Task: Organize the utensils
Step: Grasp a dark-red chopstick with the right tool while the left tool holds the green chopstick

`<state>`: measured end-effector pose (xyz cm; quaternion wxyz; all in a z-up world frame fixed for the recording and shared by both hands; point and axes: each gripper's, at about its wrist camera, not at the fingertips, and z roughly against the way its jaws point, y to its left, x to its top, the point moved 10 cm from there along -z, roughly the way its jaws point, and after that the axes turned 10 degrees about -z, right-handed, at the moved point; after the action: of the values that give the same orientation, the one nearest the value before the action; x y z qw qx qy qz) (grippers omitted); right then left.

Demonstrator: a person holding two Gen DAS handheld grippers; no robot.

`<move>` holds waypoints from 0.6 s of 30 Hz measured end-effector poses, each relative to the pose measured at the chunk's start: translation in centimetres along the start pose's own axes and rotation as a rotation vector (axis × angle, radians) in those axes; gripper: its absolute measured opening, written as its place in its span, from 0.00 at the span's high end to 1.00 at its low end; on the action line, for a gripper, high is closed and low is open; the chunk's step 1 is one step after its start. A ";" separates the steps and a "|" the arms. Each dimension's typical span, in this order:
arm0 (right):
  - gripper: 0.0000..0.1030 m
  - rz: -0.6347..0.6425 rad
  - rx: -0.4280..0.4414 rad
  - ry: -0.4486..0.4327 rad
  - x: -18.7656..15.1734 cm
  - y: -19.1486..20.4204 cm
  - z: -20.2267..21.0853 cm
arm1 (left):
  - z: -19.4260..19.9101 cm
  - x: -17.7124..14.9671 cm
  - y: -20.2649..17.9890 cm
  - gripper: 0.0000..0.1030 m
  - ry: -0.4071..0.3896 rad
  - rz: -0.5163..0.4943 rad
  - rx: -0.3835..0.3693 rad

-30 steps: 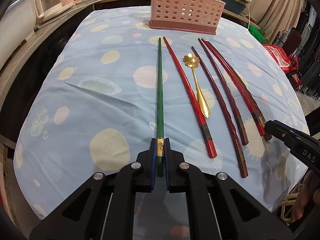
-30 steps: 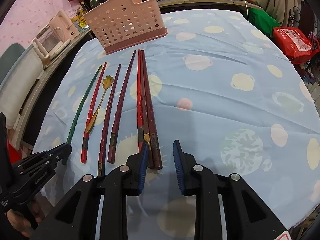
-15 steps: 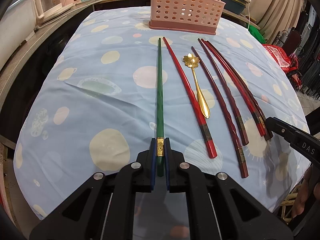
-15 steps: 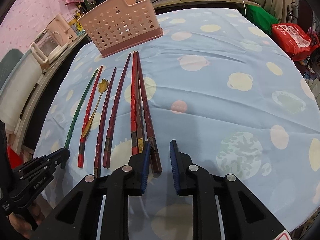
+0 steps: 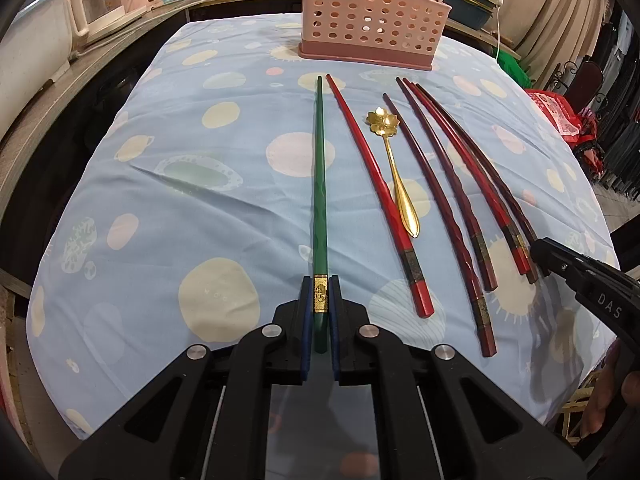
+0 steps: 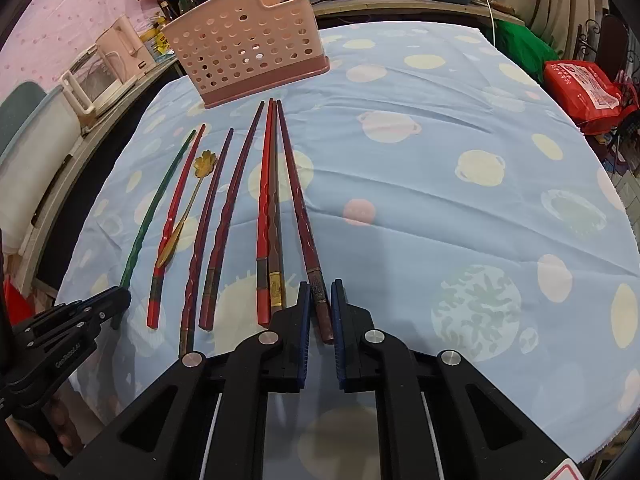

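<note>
My left gripper is shut on the thick end of a green chopstick, which lies flat on the blue spotted tablecloth. My right gripper has its jaws closing on the end of the rightmost dark red chopstick, and the pads touch it on both sides. Between the two lie a red chopstick, a gold flower spoon and several more red and dark red chopsticks. A pink perforated utensil basket stands upright at the far end of the row.
A white kettle and jars stand on the counter left of the table. A red bag and a green bag sit off the table's right side. The table's near edge runs just under both grippers.
The right gripper's jaws have narrowed from well apart down onto the rightmost dark red chopstick. The left gripper and the green chopstick have kept still.
</note>
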<state>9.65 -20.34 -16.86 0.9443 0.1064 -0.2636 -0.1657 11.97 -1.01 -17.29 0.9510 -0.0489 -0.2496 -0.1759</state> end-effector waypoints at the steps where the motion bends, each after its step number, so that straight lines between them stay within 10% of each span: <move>1: 0.91 0.003 -0.001 0.000 0.0 0.1 0.0 | 0.0 0.0 0.0 0.93 0.000 0.001 -0.001; 18: 0.93 0.002 0.027 -0.041 0.3 0.4 2.8 | 0.9 -0.8 -0.2 0.93 0.015 0.035 -0.039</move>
<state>8.50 -20.40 -14.25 0.9374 0.1155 -0.2852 -0.1634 10.80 -0.72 -16.90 0.9546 -0.0707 -0.2383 -0.1642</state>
